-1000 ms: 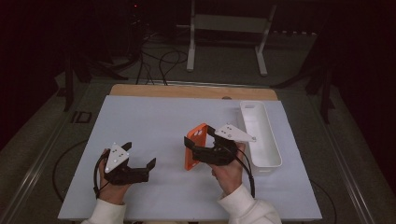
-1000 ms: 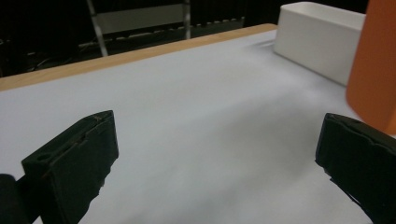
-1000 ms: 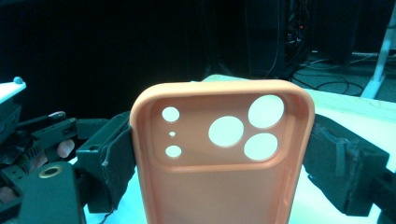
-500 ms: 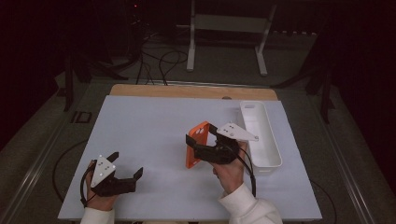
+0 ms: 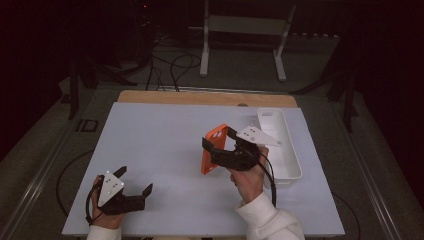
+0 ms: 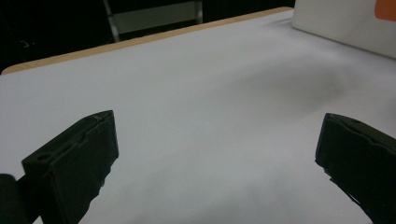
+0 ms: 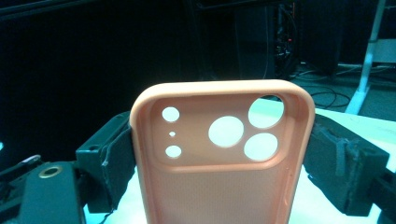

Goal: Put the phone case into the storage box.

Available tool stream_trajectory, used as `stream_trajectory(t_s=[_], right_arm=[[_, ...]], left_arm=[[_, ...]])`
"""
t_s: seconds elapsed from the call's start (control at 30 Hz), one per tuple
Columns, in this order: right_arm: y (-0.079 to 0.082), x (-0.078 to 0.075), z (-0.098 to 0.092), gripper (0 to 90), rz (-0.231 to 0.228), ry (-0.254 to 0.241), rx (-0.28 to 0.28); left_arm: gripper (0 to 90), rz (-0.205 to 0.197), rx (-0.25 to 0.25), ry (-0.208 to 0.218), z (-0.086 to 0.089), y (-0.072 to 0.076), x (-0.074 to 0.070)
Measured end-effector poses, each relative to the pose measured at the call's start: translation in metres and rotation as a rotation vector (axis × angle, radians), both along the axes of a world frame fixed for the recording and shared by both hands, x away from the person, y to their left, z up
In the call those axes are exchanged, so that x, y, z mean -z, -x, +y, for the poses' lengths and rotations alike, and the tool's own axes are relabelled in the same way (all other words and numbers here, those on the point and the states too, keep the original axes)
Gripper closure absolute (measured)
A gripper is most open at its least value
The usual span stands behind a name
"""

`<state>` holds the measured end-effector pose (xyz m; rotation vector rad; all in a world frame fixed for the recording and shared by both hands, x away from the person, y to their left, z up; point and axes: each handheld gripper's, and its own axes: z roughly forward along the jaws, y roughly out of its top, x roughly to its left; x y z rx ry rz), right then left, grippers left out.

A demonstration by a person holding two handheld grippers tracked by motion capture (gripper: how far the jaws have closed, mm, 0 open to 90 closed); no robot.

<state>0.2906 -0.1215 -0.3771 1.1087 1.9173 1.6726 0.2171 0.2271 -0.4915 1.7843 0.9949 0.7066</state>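
Note:
An orange phone case (image 5: 207, 164) stands upright above the white mat, right of centre, with my right gripper (image 5: 217, 142) shut on its two long edges. The right gripper view shows the case's (image 7: 219, 182) inner side with its camera cut-outs on top, squeezed between both pads. My left gripper (image 5: 134, 180) rests low at the near left corner of the mat, held by a hand, jaws spread wide. In the left gripper view the left gripper (image 6: 219, 140) has only bare mat between its fingers.
A long white tray (image 5: 287, 155) lies along the mat's right side, just behind my right hand; its wall (image 6: 345, 23) also rises at the top right of the left gripper view. A wooden table edge (image 5: 200, 97) borders the far side. A metal stand (image 5: 242, 45) and cables lie beyond.
My left gripper has drawn back towards the near left corner of the mat, still open. The right gripper has kept the phone case nearly in place.

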Motion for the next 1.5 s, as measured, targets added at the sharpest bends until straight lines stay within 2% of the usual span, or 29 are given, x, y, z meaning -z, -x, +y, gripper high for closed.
stream_trajectory(t_s=[0.2, 0.97, 1.5], right_arm=[[-0.006, -0.001, -0.001, 16.1, 0.010, -0.001, 0.009], [-0.027, -0.009, -0.003, 16.1, 0.001, 0.021, 0.063], [-0.042, -0.013, -0.004, 16.1, -0.020, 0.040, 0.091]], left_arm=[[0.1, 0.004, -0.004, 0.004, 0.003, -0.001, 0.001], [0.1, 0.008, -0.010, 0.001, 0.002, -0.002, 0.002], [0.1, 0.010, -0.007, 0.000, 0.002, -0.001, 0.002]])
